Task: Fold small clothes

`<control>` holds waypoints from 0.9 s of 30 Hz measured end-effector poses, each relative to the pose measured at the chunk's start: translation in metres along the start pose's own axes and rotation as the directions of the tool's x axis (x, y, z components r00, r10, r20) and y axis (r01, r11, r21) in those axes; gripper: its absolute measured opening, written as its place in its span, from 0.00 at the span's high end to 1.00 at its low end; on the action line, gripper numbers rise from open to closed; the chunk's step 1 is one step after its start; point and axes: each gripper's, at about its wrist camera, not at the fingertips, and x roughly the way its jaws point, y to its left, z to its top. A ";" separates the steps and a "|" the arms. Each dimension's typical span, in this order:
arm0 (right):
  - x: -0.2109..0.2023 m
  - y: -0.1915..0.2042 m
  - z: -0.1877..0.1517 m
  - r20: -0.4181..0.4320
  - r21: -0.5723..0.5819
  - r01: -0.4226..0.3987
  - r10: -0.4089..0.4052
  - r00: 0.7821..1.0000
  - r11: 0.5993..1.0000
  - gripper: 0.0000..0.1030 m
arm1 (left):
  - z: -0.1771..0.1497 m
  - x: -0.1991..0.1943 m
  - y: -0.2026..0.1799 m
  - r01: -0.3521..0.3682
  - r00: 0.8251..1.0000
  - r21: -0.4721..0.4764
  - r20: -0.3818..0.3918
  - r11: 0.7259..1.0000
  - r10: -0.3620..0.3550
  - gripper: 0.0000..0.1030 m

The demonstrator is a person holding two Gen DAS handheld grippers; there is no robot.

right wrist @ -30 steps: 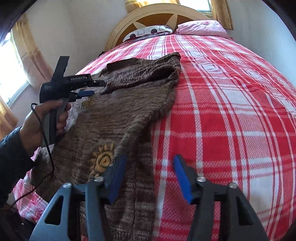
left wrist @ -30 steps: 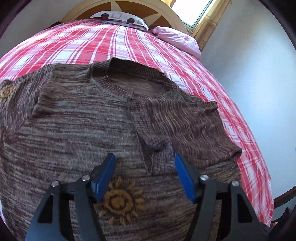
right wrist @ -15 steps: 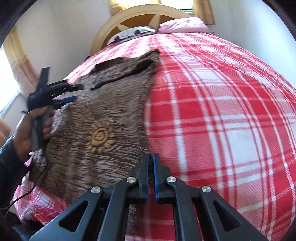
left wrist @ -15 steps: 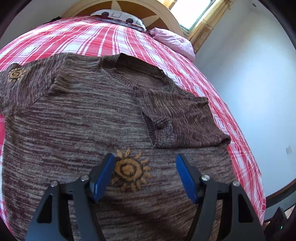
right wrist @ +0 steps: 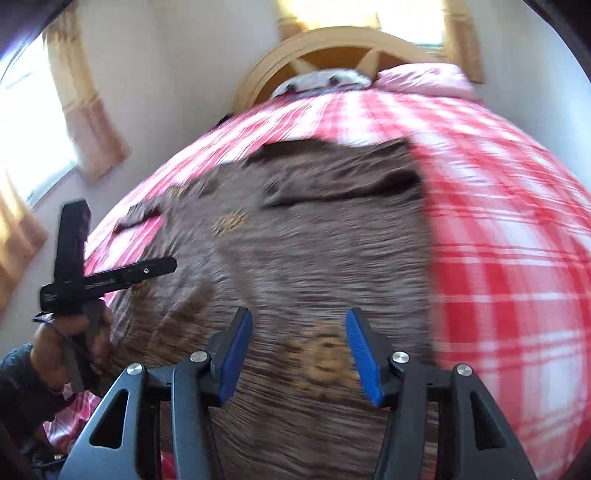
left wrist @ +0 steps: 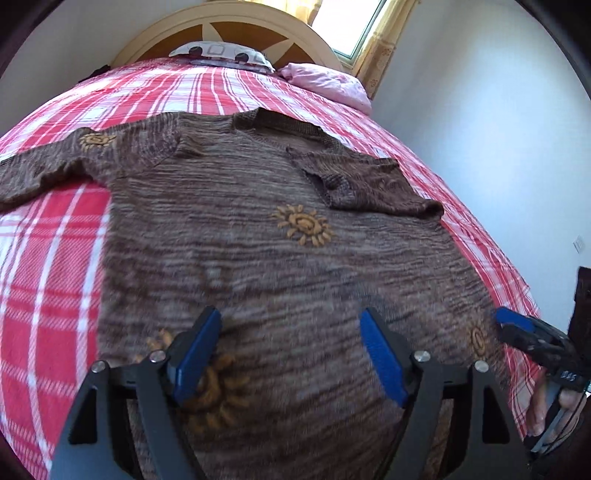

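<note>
A: Sweater (left wrist: 258, 266) lies flat on the plaid bedspread (left wrist: 48, 280), neckline toward twelve o'clock near the headboard (left wrist: 229, 22). Its right sleeve (left wrist: 369, 184) is already folded in over the chest; the left sleeve (left wrist: 40, 170) lies stretched toward nine o'clock.

B: Noted. Our left gripper (left wrist: 291, 354) hangs over the lower body of the knit, blue pads wide apart, nothing between them. Whether the tips touch the fabric we cannot tell.

A: Same for our right gripper (right wrist: 299, 354): fingers spread, holding nothing, above a sun motif (right wrist: 321, 362) near the hem. That view is badly smeared, so we trust only the large shapes.

B: Judgement on the step: we read it as lining up both grippers on the bottom edge for a fold toward the collar. The hem itself sits below both frames, unseen.

A: Then to do it well, we'd pinch both layers at matching spots, one toward seven o'clock and one toward five, so the fold line runs straight.

B: Agreed. Loose knit stretches; lift evenly and low, or the folded sleeve may slide off.

A: One caution: the left sleeve probably wants folding in first, else it trails out at nine o'clock.

B: Pink pillow (left wrist: 325, 81) sits at one o'clock, well apart from the work.
</note>
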 end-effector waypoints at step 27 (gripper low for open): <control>0.097 0.135 0.053 -0.037 -0.248 -0.113 0.107 0.994 0.962 0.39 | 0.048 -0.084 0.220 -0.387 0.887 -0.363 0.103 0.847 0.450 0.08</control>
